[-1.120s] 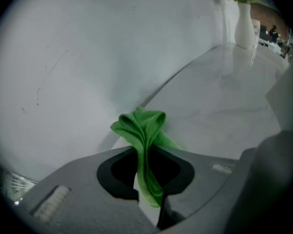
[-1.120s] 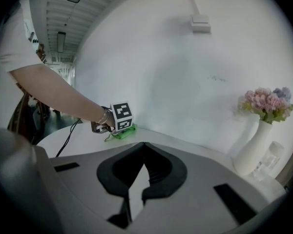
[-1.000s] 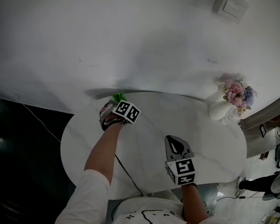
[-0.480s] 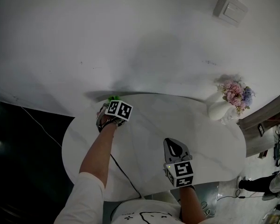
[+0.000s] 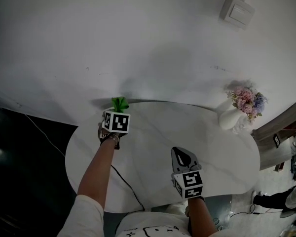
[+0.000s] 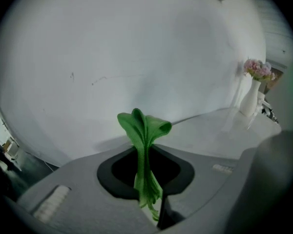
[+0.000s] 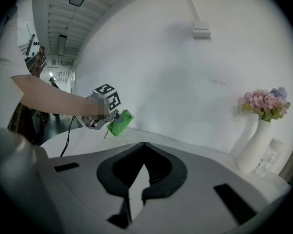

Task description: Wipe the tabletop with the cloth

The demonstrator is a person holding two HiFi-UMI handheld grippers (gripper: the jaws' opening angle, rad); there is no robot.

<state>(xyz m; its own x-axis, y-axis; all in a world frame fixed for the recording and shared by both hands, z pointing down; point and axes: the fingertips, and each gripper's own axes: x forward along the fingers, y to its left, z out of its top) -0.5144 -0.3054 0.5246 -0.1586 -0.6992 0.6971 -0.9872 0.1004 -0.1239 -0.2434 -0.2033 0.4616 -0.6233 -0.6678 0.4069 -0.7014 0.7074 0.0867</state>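
Left gripper [image 5: 119,109] clamped bunched green cloth [image 5: 120,102]; cloth poked out past jaws at far left edge of white tabletop [image 5: 222,152]. Right gripper [image 5: 183,156] jaws met, held nothing, hovered over near side.

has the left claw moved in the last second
Yes. The left claw, shut on the green cloth, has shifted a little left along the far edge of the table, away from the vase.

My left arm [image 5: 101,164] stretches to the far left edge of the tabletop [image 5: 153,127], with my left gripper [image 5: 118,110] clamped on the cloth [image 5: 120,102]. My right gripper [image 5: 180,151] is near the near edge, jaws closed together, holding nothing.
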